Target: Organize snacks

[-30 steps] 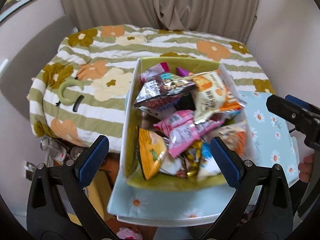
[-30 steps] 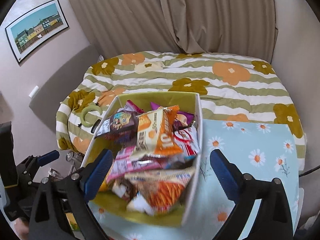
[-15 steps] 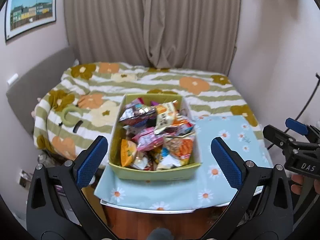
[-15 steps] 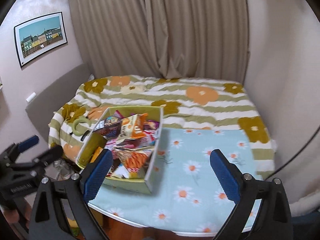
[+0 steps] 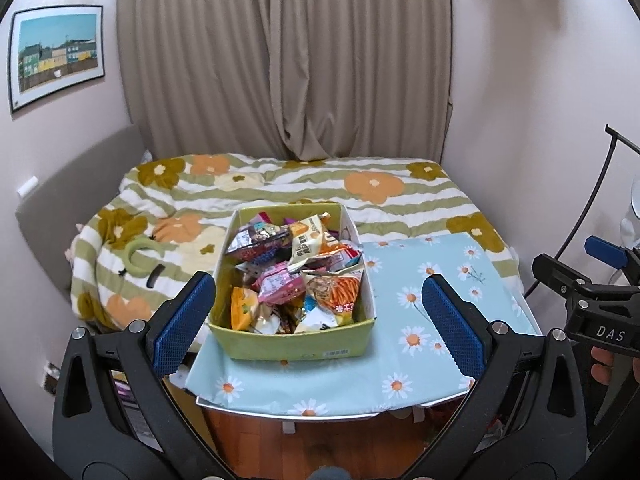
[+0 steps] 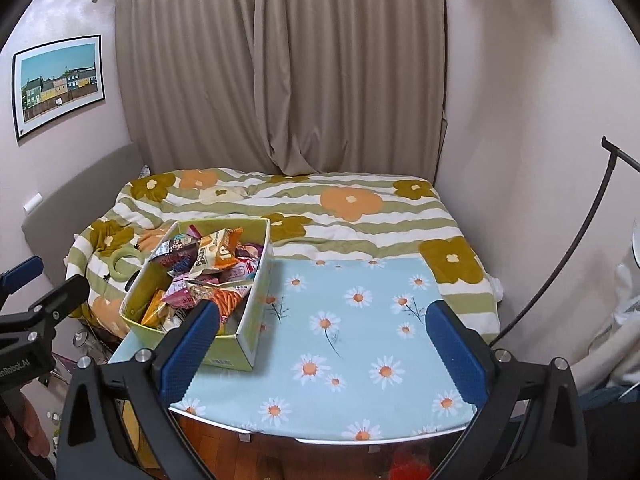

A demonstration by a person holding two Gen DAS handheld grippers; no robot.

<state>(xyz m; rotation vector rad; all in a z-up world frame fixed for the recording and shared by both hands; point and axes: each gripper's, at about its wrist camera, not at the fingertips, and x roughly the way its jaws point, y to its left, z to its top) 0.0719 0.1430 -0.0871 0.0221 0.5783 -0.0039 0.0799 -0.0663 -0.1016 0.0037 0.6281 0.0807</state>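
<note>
Scanning from the left: the left gripper point(image 5: 318, 314) hangs back from the table point(image 5: 404, 364), pads spread wide, nothing between them. Framed between those pads sits the green box point(image 5: 296, 346) on the left part of the daisy-print tablecloth, heaped with snack packets point(image 5: 294, 280): a dark foil bag at the back, pink wrappers mid-pile, an orange-stick bag point(image 5: 334, 292) near the right wall. All snacks in view lie inside the box; none on the cloth. Pile loose, packets overlapping at odd angles.

Further right: open stretch of cloth, then the right gripper point(image 6: 322, 350), likewise spread and empty, held off the near table edge.

Judgement: snacks gathered in one box fits two readings, either a jumble awaiting sorting out onto the cloth, or packets already collected. These pictures cannot settle which.

Handling notes for any grasp on these packets: crinkly, air-filled bags slip and deform, so pinch a sealed seam or corner instead of the puffed middle. Take the topmost packet; pulling a buried one may drag neighbours over the low wall. Light cardboard box may slide on cloth; steady it with the other gripper.
</note>
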